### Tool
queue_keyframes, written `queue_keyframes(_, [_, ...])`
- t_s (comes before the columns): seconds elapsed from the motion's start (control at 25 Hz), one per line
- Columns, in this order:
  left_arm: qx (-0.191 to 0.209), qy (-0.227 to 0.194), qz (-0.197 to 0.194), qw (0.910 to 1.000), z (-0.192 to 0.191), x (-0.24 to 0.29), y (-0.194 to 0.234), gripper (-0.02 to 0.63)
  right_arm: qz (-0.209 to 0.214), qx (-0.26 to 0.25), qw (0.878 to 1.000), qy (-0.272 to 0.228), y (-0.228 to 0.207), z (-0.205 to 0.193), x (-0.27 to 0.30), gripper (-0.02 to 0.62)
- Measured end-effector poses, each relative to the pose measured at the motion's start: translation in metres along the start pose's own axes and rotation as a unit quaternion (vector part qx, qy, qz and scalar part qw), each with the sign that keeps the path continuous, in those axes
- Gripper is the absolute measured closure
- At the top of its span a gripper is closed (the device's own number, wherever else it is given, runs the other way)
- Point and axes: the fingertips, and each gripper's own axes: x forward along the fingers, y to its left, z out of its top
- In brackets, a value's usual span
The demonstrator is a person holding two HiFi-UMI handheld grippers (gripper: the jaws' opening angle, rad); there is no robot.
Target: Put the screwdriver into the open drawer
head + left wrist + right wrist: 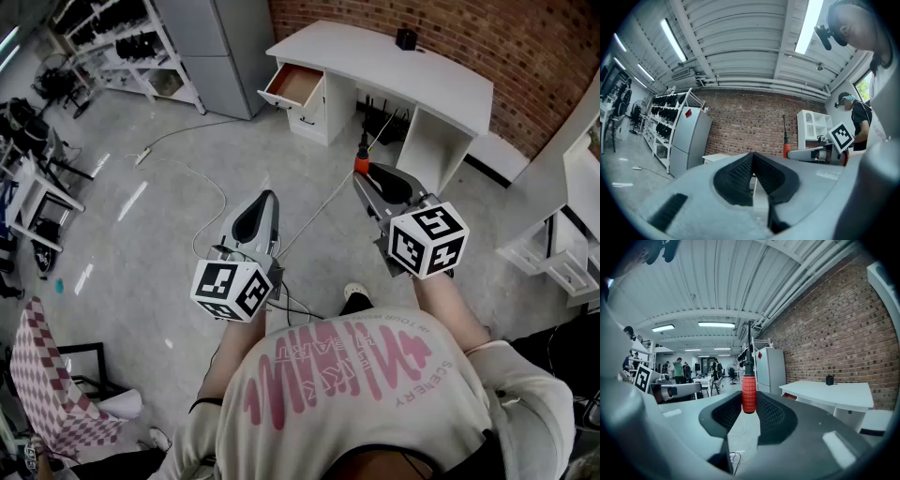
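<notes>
The screwdriver [361, 159] has a red ribbed handle [748, 394] and a dark shaft that points straight up. My right gripper [363, 178] is shut on that handle, holding it upright in front of me. The left gripper view also catches the screwdriver [786, 149], off to the right. My left gripper [265, 198] is level at the left, its jaws meeting at the tip [752, 155] with nothing between them. The open drawer [295, 85], wood-coloured inside, sticks out of the left end of the white desk [403, 70], well ahead of both grippers.
A small black object [406, 38] stands on the desk top by the brick wall. There is a grey cabinet [220, 47] left of the desk, with shelving [127, 47] further left. A cable [202, 178] trails over the floor. A white shelf unit [562, 239] is at the right.
</notes>
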Motion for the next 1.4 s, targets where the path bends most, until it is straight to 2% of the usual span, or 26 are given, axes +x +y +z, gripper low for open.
queue_keyframes(0.36, [-0.012,0.01,0.012,0.9998,-0.023,0.022,0.01,0.614,0.009,0.012,1.0,0.009,-0.025,-0.017,0.016,0.485])
queue_keyframes(0.52, [-0.01,0.015,0.018,0.9997,-0.018,0.064,0.021,0.614,0.016,0.036,0.999,0.002,-0.067,-0.002,0.042,0.485])
queue_keyframes(0.72, [-0.021,-0.007,0.041,0.9989,-0.007,0.127,0.045,0.614,0.032,0.029,0.999,0.001,-0.123,0.018,0.087,0.485])
queue_keyframes(1.08, [-0.003,-0.049,0.071,0.9962,0.007,0.244,0.066,0.614,0.069,-0.01,0.997,-0.018,-0.227,0.059,0.152,0.485])
queue_keyframes(1.24, [-0.003,-0.056,0.083,0.995,-0.003,0.284,0.064,0.614,0.085,-0.013,0.996,-0.017,-0.267,0.061,0.167,0.485])
queue_keyframes(1.4, [-0.005,-0.037,0.092,0.995,-0.02,0.309,0.063,0.612,0.099,-0.005,0.995,-0.006,-0.29,0.049,0.175,0.485])
